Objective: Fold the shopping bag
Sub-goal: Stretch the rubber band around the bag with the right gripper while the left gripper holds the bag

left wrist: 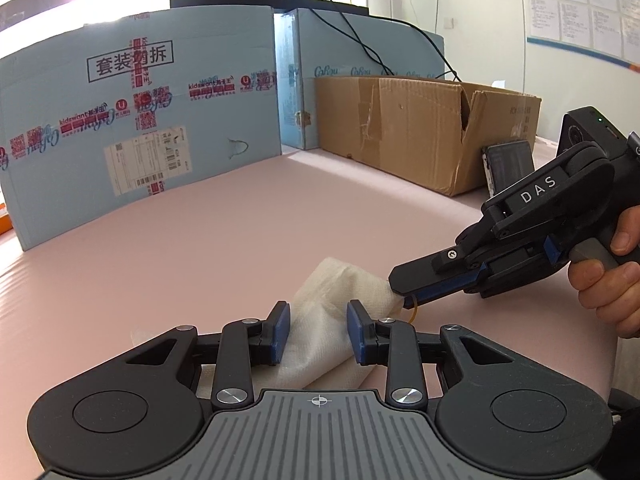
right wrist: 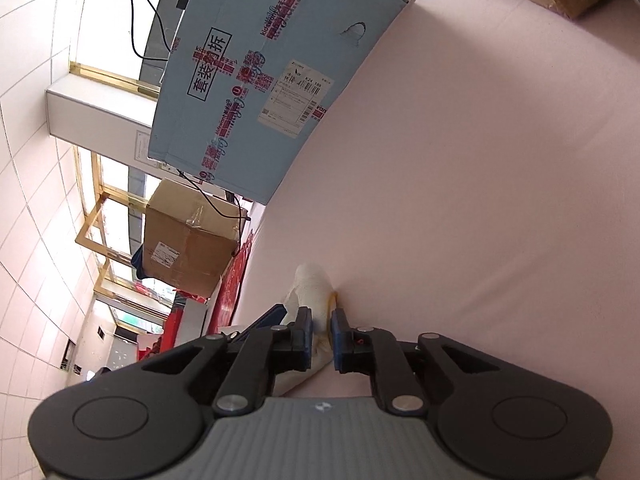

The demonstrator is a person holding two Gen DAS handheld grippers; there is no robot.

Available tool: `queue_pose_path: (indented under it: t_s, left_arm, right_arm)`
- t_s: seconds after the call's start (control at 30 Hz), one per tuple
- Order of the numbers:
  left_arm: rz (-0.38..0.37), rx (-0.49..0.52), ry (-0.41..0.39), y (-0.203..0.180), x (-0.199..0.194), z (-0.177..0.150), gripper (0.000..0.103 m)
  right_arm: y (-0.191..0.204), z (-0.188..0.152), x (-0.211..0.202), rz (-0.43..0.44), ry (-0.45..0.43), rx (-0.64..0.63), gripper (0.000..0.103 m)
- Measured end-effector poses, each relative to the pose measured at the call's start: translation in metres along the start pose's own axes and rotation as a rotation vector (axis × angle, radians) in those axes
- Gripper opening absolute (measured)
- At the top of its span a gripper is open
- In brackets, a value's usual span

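Nearest the left wrist camera, the left tool (left wrist: pixel 318 330) stands at a narrow gap with the shopping bag (left wrist: pixel 340 320) bunched between its blue pads; whether the pads truly press the cloth I cannot tell, though the bag fills the space between them. The bag is already rolled into a compact white bundle, a thin, crinkled, woven-looking fabric, lying on the pink tabletop (left wrist: pixel 280 208) close to its near edge. Just beyond, the right tool (left wrist: pixel 402 294), gripped by a hand (left wrist: pixel 612 276), pinches the bundle's right-hand end between almost closed jaws, beside a thin yellow band (left wrist: pixel 414 314) that looks like elastic. From the right wrist view the pads sit close on either side of the white cloth.

The risk, as I judge it, is that the soft roll springs loose: such light fabric holds no crease, so a slackening pinch could let the end slip out, or the band could snap away before it circles the bundle.

Farther off, along the far edge, stand a smooth blue carton (left wrist: pixel 140 120) with printed tape and a creased brown cardboard box (left wrist: pixel 400 128).
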State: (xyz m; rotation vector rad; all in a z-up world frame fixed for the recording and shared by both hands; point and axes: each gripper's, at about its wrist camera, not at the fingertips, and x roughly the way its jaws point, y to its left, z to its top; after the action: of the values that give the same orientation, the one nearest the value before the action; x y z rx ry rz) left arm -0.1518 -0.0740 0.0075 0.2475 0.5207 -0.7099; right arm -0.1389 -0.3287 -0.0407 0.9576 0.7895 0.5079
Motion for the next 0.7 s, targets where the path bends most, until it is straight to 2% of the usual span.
queue_pose_path:
  t_s: [0.13,0.27,0.4,0.6,0.7]
  left_arm:
    - [0.003,0.001,0.002,-0.001,0.0,0.001,0.03]
    - [0.014,0.011,0.004,-0.004,0.001,0.002,0.03]
    - [0.01,0.01,0.004,-0.003,0.001,0.001,0.03]
    - [0.008,0.009,0.003,-0.004,0.0,0.001,0.03]
    - [0.004,0.007,0.002,-0.003,0.0,0.001,0.03]
  right_arm:
    - [-0.002,-0.001,-0.006,0.012,0.0,0.014,0.002]
    - [-0.004,-0.001,-0.007,0.051,-0.008,0.028,0.001]
    - [-0.004,0.0,-0.006,0.033,-0.007,0.007,0.001]
    - [0.008,-0.001,-0.005,-0.001,-0.007,-0.081,0.015]
    - [0.012,-0.002,-0.004,-0.058,0.0,-0.128,0.022]
